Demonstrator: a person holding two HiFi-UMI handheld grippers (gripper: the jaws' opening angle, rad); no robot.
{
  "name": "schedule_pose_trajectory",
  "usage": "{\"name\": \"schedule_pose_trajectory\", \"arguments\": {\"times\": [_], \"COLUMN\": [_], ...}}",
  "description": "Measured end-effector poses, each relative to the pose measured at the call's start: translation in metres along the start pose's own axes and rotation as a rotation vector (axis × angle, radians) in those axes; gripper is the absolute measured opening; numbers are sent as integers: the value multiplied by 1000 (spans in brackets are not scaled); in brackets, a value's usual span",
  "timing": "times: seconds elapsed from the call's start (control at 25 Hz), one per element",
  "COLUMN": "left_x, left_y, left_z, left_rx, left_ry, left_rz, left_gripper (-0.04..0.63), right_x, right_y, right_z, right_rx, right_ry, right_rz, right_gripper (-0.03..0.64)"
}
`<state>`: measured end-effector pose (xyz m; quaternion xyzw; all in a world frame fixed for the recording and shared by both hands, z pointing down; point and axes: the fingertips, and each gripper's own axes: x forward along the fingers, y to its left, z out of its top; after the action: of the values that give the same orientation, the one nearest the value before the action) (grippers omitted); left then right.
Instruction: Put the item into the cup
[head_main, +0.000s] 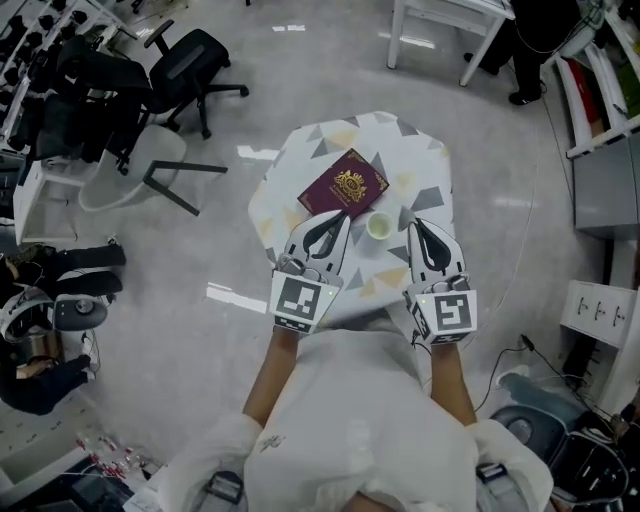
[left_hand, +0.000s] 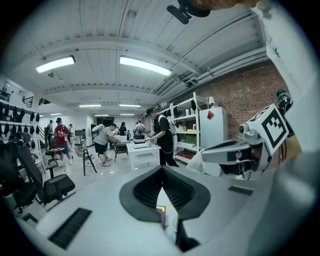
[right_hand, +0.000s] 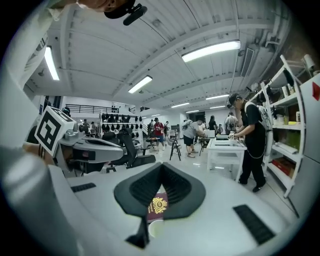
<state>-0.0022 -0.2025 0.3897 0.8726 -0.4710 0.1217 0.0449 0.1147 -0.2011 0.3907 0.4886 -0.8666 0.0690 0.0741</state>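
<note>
Hovering over the counter's (head_main: 420, 160) near edge, the left gripper (head_main: 336, 218) and right gripper (head_main: 420, 225) have their fingers closed, empty. The maroon booklet (head_main: 345, 186) lies flat just beside the cup (head_main: 380, 226); it is probably light, thin and stiff, so pinch a free edge.

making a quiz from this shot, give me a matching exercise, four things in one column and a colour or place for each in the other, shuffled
1. booklet
2. cup
3. left gripper
4. right gripper

A. pale and round, open top
B. jaws shut, tip by the booklet's near corner
C. maroon with a gold crest
D. jaws shut, just right of the cup

Pairs: 1-C, 2-A, 3-B, 4-D
</note>
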Motion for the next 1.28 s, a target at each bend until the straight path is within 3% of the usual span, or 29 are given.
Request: {"name": "schedule_pose_trajectory", "arguments": {"times": [0.4, 1.28], "left_x": [22, 48], "left_y": [-5, -16], "left_z": [-48, -137], "left_rx": [-53, -133], "left_ry": [115, 238], "left_rz": [50, -65], "left_gripper": [14, 14], "right_x": [22, 21], "right_y": [-17, -12], "right_z": [-48, -136], "right_rx": [62, 106], "right_ry": [89, 283], "right_rz": [72, 2], "right_gripper": [6, 5]}}
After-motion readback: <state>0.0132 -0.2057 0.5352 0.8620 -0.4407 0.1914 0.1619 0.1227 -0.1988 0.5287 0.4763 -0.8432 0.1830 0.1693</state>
